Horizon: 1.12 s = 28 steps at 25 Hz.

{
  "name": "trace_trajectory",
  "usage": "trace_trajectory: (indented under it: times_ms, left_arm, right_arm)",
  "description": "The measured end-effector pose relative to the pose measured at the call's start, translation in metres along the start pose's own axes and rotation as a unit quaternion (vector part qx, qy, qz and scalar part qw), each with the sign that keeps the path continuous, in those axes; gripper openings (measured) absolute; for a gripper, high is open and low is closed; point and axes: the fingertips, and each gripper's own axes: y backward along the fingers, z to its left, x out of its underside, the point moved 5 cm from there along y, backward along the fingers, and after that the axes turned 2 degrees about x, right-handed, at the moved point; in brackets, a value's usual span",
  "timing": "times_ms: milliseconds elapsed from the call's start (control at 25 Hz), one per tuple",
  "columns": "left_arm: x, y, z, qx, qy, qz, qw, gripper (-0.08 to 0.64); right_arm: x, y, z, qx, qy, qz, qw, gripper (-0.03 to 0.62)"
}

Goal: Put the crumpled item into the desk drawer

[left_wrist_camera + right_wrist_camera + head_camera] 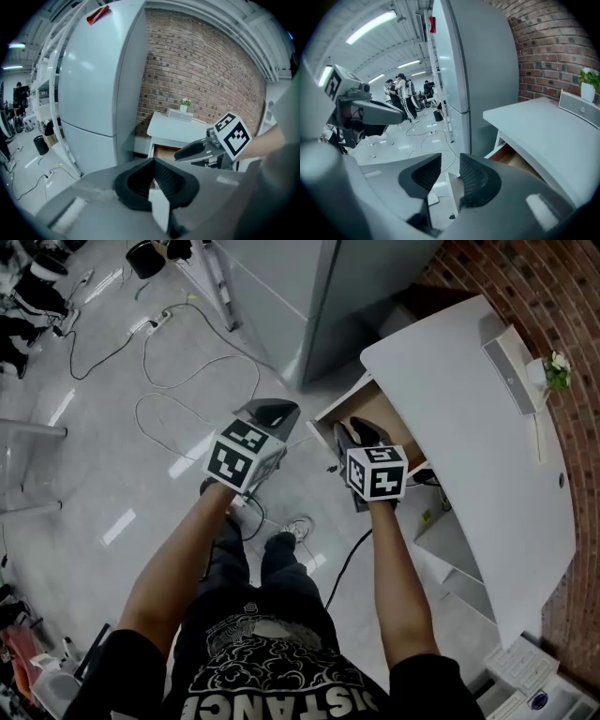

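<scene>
No crumpled item shows in any view. The white desk [469,427] stands at my right, and its wooden drawer [380,413] is pulled open under the near end; the drawer [513,158] also shows in the right gripper view. My left gripper [272,412] hangs over the floor left of the drawer, and my left gripper [153,161] has its pads together with nothing between them. My right gripper [361,429] hovers just above the drawer's front. A gap shows between the pads of my right gripper [450,165], which holds nothing.
A tall grey cabinet [328,296] stands beside the desk's end. Cables [178,381] trail over the floor at the left. A small plant [559,369] and a white box [506,362] sit on the desk by the brick wall. People [401,93] stand far off.
</scene>
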Motion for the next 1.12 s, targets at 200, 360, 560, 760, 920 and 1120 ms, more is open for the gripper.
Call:
trace_trajectory:
  times_ms: [200, 360, 560, 760, 920, 1120]
  left_arm:
    - [-0.028, 0.028, 0.01, -0.019, -0.025, -0.029, 0.9991, -0.002]
    - [-0.05, 0.049, 0.015, -0.027, -0.03, -0.054, 0.9977, -0.002]
    - [-0.07, 0.073, 0.024, -0.036, -0.034, -0.068, 0.9964, -0.002]
    - [-0.088, 0.09, 0.033, -0.038, -0.045, -0.077, 0.9953, -0.002]
    - [-0.1, 0.11, 0.042, -0.037, -0.05, -0.087, 0.9942, -0.002]
    - [-0.119, 0.132, 0.053, -0.034, -0.056, -0.106, 0.9922, -0.002]
  right_arm:
    - [-0.042, 0.014, 0.019, 0.003, 0.013, -0.037, 0.999, 0.12]
    - [-0.067, 0.027, 0.033, 0.007, 0.017, -0.059, 0.998, 0.112]
    - [-0.093, 0.04, 0.051, 0.009, 0.008, -0.081, 0.997, 0.11]
    - [-0.118, 0.052, 0.069, 0.018, 0.01, -0.101, 0.995, 0.109]
    - [-0.14, 0.064, 0.085, 0.03, 0.008, -0.126, 0.992, 0.098]
    - [-0.164, 0.079, 0.099, 0.05, 0.004, -0.155, 0.987, 0.084]
